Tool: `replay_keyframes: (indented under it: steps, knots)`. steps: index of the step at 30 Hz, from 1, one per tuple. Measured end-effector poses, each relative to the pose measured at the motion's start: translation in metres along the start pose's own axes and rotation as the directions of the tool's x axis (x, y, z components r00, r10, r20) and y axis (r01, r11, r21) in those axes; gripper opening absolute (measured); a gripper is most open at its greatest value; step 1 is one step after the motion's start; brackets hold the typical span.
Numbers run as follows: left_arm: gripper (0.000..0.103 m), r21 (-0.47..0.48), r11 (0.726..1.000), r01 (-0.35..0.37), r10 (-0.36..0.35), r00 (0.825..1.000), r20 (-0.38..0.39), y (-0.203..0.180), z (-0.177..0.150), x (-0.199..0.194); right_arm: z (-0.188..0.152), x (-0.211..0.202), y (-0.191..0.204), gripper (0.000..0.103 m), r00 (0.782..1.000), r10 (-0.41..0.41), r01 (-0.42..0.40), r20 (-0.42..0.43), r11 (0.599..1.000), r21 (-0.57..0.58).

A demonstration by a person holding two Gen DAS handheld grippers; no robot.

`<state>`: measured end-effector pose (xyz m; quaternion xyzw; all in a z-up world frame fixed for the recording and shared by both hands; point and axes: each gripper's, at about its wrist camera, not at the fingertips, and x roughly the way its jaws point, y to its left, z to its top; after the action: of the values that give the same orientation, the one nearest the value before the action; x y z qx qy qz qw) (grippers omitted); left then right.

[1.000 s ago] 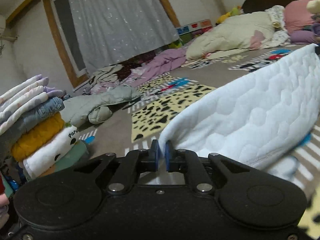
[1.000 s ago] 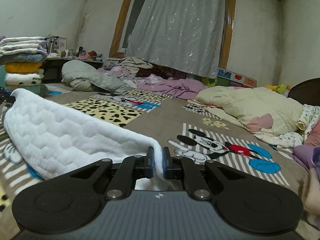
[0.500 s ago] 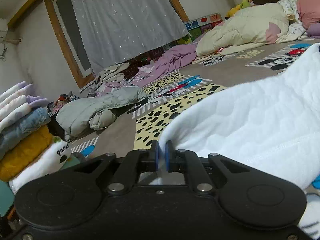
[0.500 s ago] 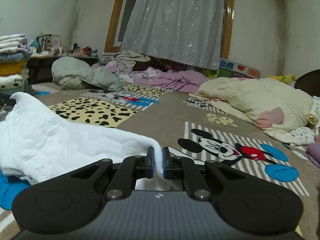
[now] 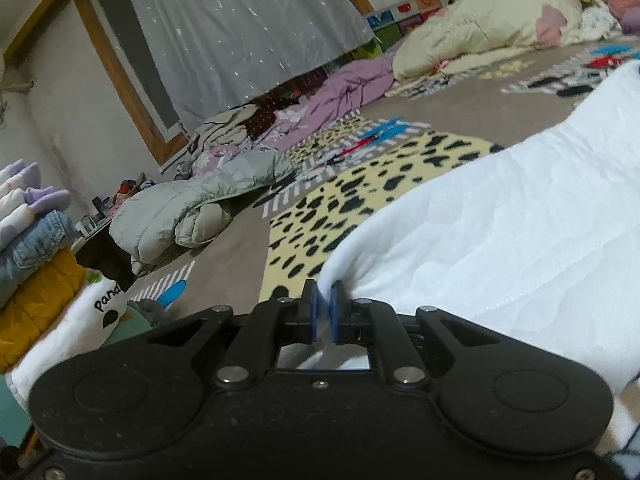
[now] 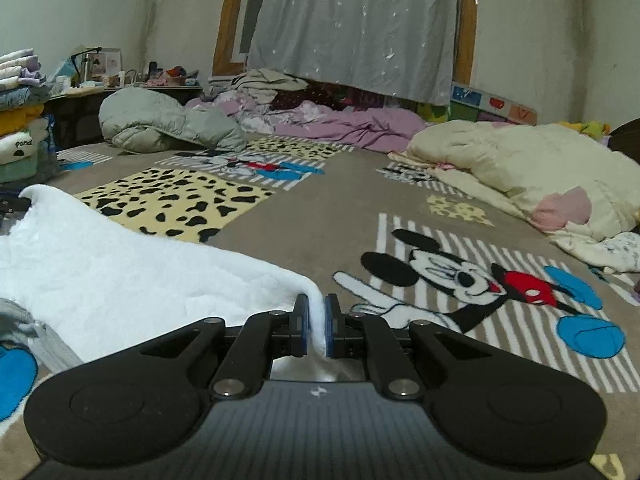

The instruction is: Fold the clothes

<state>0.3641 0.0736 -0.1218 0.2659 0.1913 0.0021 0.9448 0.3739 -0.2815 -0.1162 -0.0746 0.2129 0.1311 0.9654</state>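
Note:
A white quilted garment [image 5: 500, 232] stretches between both grippers, low over the patterned carpet. My left gripper [image 5: 324, 312] is shut on one corner of it, the cloth running off to the right. In the right wrist view the same white quilted garment [image 6: 120, 264] runs off to the left, and my right gripper [image 6: 317, 326] is shut on its other corner. Its lower part rests on the carpet, with a grey-edged layer [image 6: 36, 336] showing beneath at the left.
A stack of folded clothes [image 5: 36, 264] stands at the left, also seen as the folded stack [image 6: 20, 128]. On the carpet [image 6: 340, 208] lie a grey padded jacket [image 6: 160, 124], purple bedding [image 6: 352, 124] and a cream quilt [image 6: 532, 168]. A curtain [image 6: 352, 24] hangs at the back.
Both grippers have sunk toward the carpet with the white garment still held; it now sags lower and lies more on the floor. The left wrist view has turned slightly right.

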Motion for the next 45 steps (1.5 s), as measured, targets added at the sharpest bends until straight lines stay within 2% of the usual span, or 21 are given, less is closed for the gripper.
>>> replay_keyframes:
  steps: [5, 7, 11, 16, 20, 22, 26, 30, 31, 33, 36, 39, 41, 43, 45]
  knots:
    - [0.006, 0.022, 1.000, -0.003, 0.004, 1.000, -0.017, -0.004, -0.003, 0.003, -0.004, 0.012, -0.002, 0.010, 0.997, 0.038, -0.036, -0.070, 0.999, 0.018]
    - [0.006, 0.028, 1.000, -0.006, 0.007, 1.000, -0.023, -0.007, -0.004, 0.005, -0.005, 0.011, -0.012, 0.011, 0.996, 0.061, -0.055, -0.060, 0.994, 0.099]
    - [0.006, 0.040, 0.999, -0.011, 0.012, 0.999, -0.030, -0.010, -0.005, 0.007, -0.008, -0.003, -0.048, 0.029, 0.995, 0.095, -0.094, 0.012, 0.946, 0.309]
    - [0.006, 0.032, 0.999, -0.015, 0.016, 0.999, -0.036, -0.011, -0.005, 0.008, -0.028, -0.018, -0.080, 0.033, 0.997, 0.081, -0.070, -0.006, 0.896, 0.438]
    - [0.006, 0.031, 0.999, -0.019, 0.020, 0.999, -0.046, -0.011, -0.004, 0.010, -0.047, -0.022, -0.086, 0.036, 0.988, 0.154, -0.118, -0.027, 0.849, 0.515]
    - [0.006, 0.049, 0.999, -0.018, 0.021, 0.999, -0.049, -0.014, -0.004, 0.010, -0.051, -0.023, -0.080, 0.036, 0.985, 0.167, -0.122, -0.047, 0.860, 0.496]
    - [0.005, 0.076, 0.997, -0.016, 0.019, 0.999, -0.050, -0.018, -0.006, 0.009, -0.052, -0.018, -0.064, 0.033, 0.966, 0.223, -0.147, -0.132, 0.893, 0.426]
    - [0.008, 0.049, 0.999, -0.022, 0.024, 0.999, -0.044, -0.012, -0.003, 0.004, -0.053, -0.029, -0.069, 0.032, 0.974, 0.198, -0.123, -0.114, 0.874, 0.469]
    - [0.011, 0.041, 0.999, -0.021, 0.022, 0.999, -0.041, -0.009, -0.001, 0.001, -0.052, -0.034, -0.068, 0.035, 0.978, 0.182, -0.116, -0.102, 0.880, 0.461]
    - [0.035, 0.021, 0.999, -0.040, 0.041, 0.999, -0.029, 0.002, 0.001, -0.010, -0.048, -0.044, -0.059, 0.036, 0.981, 0.183, -0.142, -0.066, 0.906, 0.399]
    - [0.038, -0.081, 0.995, -0.055, 0.052, 0.998, -0.047, 0.029, -0.006, -0.026, -0.039, -0.058, -0.033, 0.039, 0.978, 0.206, -0.192, -0.029, 0.948, 0.255]
    - [0.038, -0.212, 0.977, -0.006, -0.006, 0.998, -0.055, 0.048, -0.016, -0.043, -0.031, -0.063, 0.004, 0.043, 0.969, 0.247, -0.244, -0.019, 0.965, 0.095]
    - [0.038, -0.293, 0.955, 0.033, -0.049, 0.998, -0.048, 0.056, -0.020, -0.055, -0.026, -0.060, 0.026, 0.044, 0.961, 0.274, -0.273, -0.021, 0.961, 0.037]
    - [0.038, -0.345, 0.932, 0.107, -0.113, 0.994, 0.003, 0.047, -0.014, -0.071, -0.020, -0.055, 0.043, 0.045, 0.952, 0.307, -0.306, -0.020, 0.952, 0.021]
    - [0.037, -0.369, 0.906, 0.209, -0.198, 0.978, 0.067, 0.025, -0.002, -0.084, -0.014, -0.048, 0.059, 0.045, 0.947, 0.322, -0.321, -0.024, 0.947, 0.014]
